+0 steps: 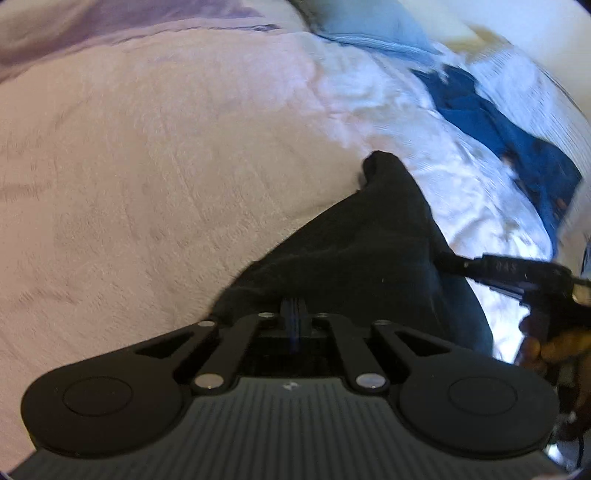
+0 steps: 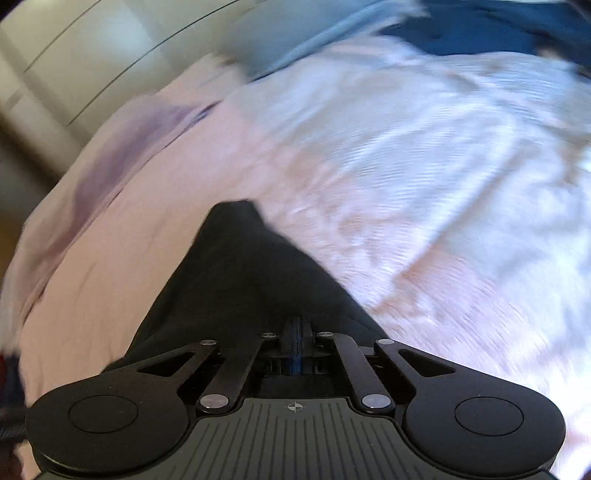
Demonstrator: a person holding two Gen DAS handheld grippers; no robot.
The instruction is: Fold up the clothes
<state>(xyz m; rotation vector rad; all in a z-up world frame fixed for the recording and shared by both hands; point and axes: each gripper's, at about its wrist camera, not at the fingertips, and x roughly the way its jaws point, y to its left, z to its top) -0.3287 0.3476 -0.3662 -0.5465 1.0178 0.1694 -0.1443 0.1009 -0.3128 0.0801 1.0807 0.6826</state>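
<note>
A black garment [image 1: 362, 251] hangs stretched over a pale pink bedspread [image 1: 147, 166]. My left gripper [image 1: 293, 308] is shut on its near edge, the fingers pressed together with cloth between them. At the right of the left wrist view, my right gripper [image 1: 454, 264] pinches the same garment's far side, held by a hand [image 1: 550, 347]. In the right wrist view the black garment [image 2: 243, 273] drapes forward from my right gripper [image 2: 295, 332], which is shut on it. Both views are motion-blurred.
A dark blue garment [image 1: 509, 136] lies crumpled on the white, sunlit part of the bed [image 2: 424, 140]. A light blue pillow [image 1: 369, 26] sits at the head. A pale wardrobe front [image 2: 92, 48] stands beyond the bed's left edge.
</note>
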